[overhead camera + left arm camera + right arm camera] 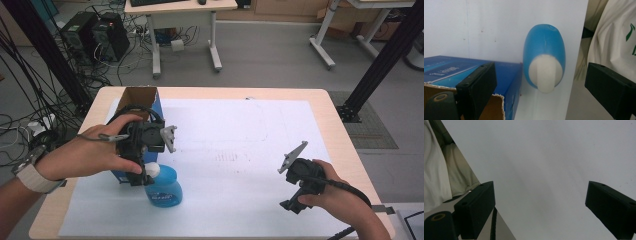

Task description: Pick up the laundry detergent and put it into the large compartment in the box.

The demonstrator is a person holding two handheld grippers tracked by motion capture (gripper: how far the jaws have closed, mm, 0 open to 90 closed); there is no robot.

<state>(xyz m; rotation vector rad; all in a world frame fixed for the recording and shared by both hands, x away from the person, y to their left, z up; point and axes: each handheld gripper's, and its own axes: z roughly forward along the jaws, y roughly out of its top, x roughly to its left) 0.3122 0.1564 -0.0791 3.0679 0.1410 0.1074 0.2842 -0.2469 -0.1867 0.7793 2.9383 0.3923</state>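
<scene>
Directly above blue bottle [544, 57], left gripper [541, 85] jaws spread, right gripper [541, 205] jaws spread over white sheet [554, 157]

Both tools black, each topped by a grey triangular plate; left wrist wears what looks like a pale band [34, 177].

The bottle [544, 47] looks like smooth, glossy blue plastic with a matt white cap [545, 73]. The box [506, 75] is printed blue cardboard, torn rough and brown at its edge. Matt white paper [240, 150] covers the pale wooden bench [340, 130].
</scene>
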